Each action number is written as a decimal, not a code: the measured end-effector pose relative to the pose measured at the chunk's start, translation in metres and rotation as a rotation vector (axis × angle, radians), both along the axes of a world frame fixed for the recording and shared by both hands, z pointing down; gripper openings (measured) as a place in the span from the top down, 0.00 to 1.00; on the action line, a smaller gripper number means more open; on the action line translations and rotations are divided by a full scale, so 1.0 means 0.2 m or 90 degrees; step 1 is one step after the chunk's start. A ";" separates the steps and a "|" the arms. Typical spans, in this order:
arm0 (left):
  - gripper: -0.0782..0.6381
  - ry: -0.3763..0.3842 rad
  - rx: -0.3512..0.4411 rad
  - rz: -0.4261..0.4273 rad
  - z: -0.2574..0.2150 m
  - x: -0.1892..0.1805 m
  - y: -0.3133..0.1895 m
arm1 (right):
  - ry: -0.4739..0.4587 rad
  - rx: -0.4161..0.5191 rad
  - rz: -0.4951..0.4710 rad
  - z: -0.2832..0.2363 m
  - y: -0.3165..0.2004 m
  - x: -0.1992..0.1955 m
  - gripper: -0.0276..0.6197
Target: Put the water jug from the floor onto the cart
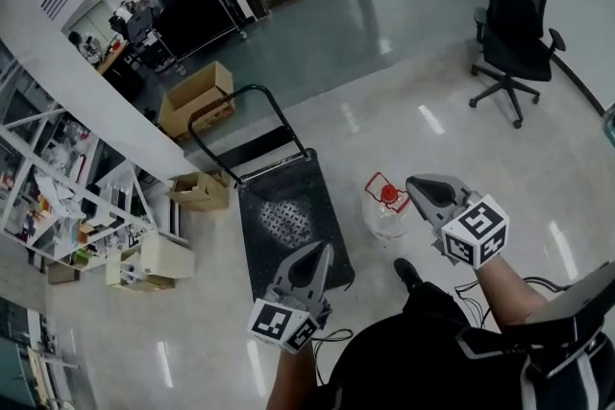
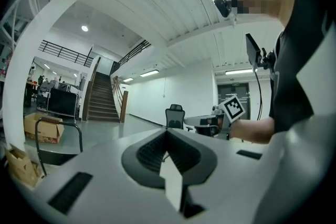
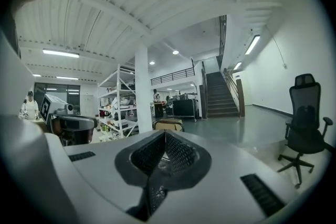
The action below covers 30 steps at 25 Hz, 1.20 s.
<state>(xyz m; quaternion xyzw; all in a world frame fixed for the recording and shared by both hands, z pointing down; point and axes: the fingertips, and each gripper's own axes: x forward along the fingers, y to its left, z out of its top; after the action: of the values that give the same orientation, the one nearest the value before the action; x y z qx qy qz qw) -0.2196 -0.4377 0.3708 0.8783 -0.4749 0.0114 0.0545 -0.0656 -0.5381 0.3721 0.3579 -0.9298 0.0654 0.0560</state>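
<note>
Clenched, empty right gripper (image 1: pixel 416 181) hangs near water jug (image 1: pixel 386 212) on floor (image 1: pixel 404 101); left gripper (image 1: pixel 324 250) likewise clenched.

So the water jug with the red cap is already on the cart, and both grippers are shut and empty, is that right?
Not quite. The water jug isn't on the cart; the head view shows it standing on the floor just right of the cart. The rest holds: the left gripper and right gripper are both shut and empty.

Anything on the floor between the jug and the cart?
No, in the head view only bare floor separates the jug from the cart.
</note>
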 end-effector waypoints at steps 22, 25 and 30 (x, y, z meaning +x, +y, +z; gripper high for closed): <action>0.89 0.005 -0.139 -0.039 0.49 -0.02 -1.43 | -0.049 -0.191 0.022 0.71 -1.43 0.01 0.95; 0.89 -0.005 -0.202 -0.008 0.74 0.01 -1.49 | -0.039 -0.291 0.053 1.05 -1.47 0.06 0.92; 0.89 -0.040 -0.314 0.011 1.19 0.07 -1.52 | -0.057 -0.441 0.118 1.61 -1.49 0.12 0.79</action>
<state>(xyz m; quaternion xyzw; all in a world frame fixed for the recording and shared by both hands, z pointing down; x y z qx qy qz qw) -0.2049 -0.7422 0.6093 0.8417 -0.4518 0.1545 0.2522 -0.0422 -0.8367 0.6933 0.3970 -0.8176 0.3970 0.1275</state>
